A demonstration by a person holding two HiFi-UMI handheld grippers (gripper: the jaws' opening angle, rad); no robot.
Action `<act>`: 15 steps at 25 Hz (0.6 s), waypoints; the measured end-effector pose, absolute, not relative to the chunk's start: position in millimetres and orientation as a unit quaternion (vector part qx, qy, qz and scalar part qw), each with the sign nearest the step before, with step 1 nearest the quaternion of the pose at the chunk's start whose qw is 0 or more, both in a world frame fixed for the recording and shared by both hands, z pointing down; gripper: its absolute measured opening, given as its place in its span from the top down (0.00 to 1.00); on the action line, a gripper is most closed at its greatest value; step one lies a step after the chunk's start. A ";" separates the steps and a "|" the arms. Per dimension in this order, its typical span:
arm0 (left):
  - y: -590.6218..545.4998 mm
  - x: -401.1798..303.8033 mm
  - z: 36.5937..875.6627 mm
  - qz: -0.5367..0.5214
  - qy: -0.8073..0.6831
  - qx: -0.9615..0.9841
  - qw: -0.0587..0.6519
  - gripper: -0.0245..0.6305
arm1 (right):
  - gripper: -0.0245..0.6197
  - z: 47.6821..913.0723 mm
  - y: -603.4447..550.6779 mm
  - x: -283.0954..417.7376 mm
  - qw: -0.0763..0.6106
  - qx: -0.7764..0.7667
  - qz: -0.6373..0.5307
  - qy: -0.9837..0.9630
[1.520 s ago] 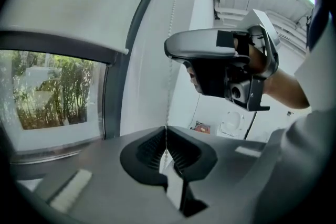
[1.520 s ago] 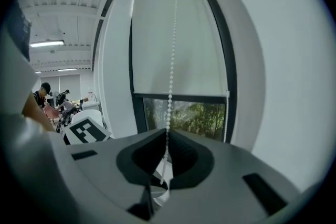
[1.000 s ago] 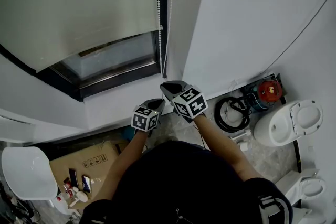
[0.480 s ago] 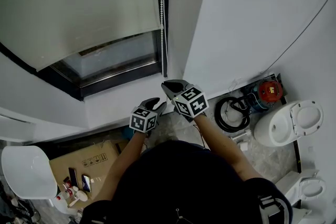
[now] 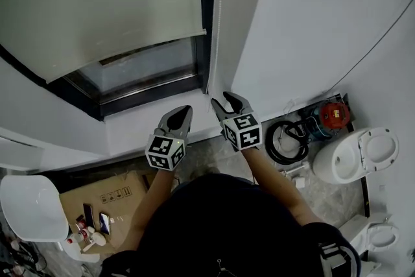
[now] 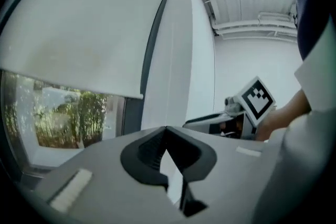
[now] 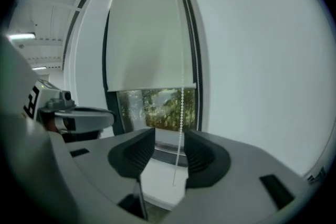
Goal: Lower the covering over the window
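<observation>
Seen from the head, looking steeply down, the blind (image 5: 97,3) is covering most of the window (image 5: 149,68). Its lower edge is hanging above a strip of bare glass, through which green foliage is showing in both gripper views. The cord (image 5: 218,16), a string of beads, is running down the right side of the window frame, just beside the blind's right edge and left of the white wall (image 5: 311,23). The left hand-held gripper (image 5: 186,109) is pointing at the wall below the sill, left of the cord and apart from it. Its jaws are lying clenched together, tips meeting, with nothing between them. The right hand-held gripper (image 5: 222,100) is standing just right of the left one, near the lower end of the cord. Its jaws are opening, and the cord is hanging in the gap between the pads (image 7: 199,153), nearer the right pad. Neither pad is pressing on it, so the cord is released. On the floor at right, a toilet (image 5: 353,156) is standing beside a coiled hose (image 5: 285,139) and a red device (image 5: 332,112). At near left, a cardboard box (image 5: 104,194) is lying beside a white chair (image 5: 32,211).
</observation>
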State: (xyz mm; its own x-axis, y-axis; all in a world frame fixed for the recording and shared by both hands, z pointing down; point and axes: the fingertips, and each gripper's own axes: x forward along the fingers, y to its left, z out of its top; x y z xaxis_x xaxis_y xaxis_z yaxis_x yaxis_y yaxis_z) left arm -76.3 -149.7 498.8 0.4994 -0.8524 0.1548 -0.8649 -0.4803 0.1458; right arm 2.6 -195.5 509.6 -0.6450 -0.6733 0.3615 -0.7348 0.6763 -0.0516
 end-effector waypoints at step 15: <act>-144.3 -113.9 276.6 -0.040 -0.591 0.803 -0.061 0.95 | 0.94 277.0 -177.7 45.0 -0.029 0.479 -0.055 -0.876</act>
